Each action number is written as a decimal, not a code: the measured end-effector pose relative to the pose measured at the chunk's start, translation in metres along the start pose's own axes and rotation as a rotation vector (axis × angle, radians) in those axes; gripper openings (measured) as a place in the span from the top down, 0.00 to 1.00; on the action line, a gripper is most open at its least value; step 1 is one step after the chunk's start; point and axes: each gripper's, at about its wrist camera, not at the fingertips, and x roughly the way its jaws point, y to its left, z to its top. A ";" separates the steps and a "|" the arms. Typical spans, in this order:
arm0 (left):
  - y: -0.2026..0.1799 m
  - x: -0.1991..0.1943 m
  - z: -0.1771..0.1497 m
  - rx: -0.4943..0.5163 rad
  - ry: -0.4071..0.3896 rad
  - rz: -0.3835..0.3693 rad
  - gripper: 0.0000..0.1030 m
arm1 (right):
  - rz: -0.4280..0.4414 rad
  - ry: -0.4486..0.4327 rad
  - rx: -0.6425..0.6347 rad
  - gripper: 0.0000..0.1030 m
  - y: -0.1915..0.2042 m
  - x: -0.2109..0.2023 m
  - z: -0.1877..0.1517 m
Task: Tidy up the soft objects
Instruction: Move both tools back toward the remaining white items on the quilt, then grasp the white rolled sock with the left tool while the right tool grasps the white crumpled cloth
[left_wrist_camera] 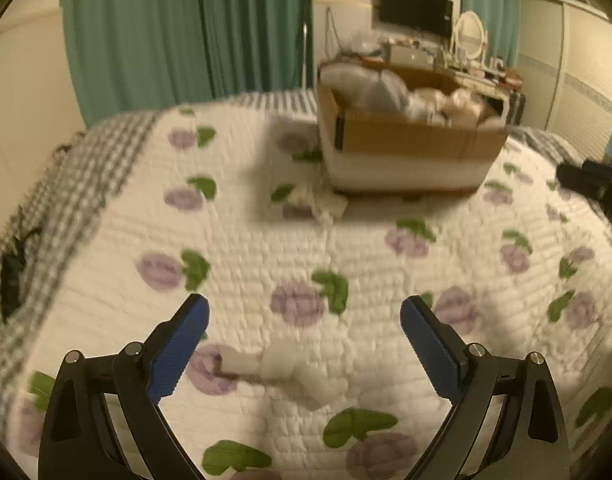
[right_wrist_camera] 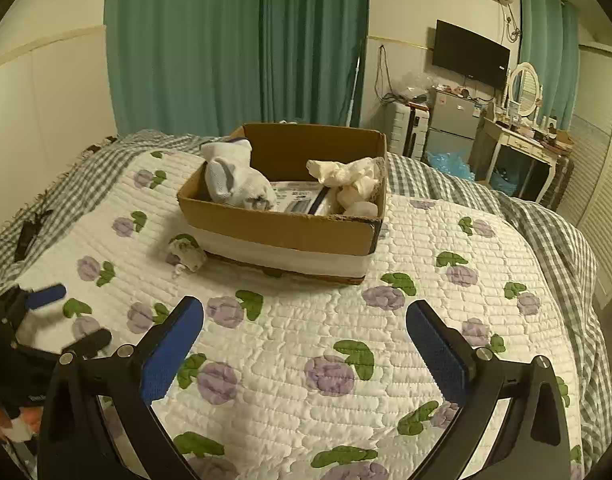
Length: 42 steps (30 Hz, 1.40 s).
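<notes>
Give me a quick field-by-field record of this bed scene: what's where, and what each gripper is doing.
surface: floral quilt on a bed
container: open cardboard box on the quilt
in box: white socks at left, cream cloth bundle at right
loose items: small sock beside the box; white sock ahead of the left gripper
left gripper: open, empty
right gripper: open, empty

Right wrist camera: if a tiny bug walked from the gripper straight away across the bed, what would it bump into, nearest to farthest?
Right gripper → quilt → box → socks inside it → green curtain.
</notes>
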 end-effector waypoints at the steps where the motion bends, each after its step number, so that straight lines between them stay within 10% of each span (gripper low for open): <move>1: 0.002 0.008 -0.006 -0.002 0.017 -0.003 0.06 | -0.007 0.005 0.001 0.01 0.000 0.003 0.001; 8: 0.019 0.044 -0.023 -0.069 0.155 0.002 0.08 | -0.010 0.039 0.029 0.01 -0.007 0.014 -0.002; 13: 0.031 0.064 -0.032 -0.133 0.266 0.008 0.29 | -0.007 0.045 0.042 0.01 -0.008 0.015 -0.003; 18: 0.027 0.063 -0.033 -0.120 0.272 0.009 0.73 | -0.011 0.054 0.034 0.01 -0.004 0.019 -0.005; 23: 0.036 0.048 -0.028 -0.174 0.241 -0.039 0.77 | 0.003 0.056 0.045 0.01 -0.003 0.020 -0.004; 26: 0.036 0.036 -0.021 -0.169 0.206 -0.042 0.99 | 0.023 0.066 0.037 0.01 0.003 0.026 -0.003; 42: 0.064 0.037 0.028 -0.124 0.084 0.030 0.91 | 0.191 0.141 -0.074 0.01 0.096 0.106 0.025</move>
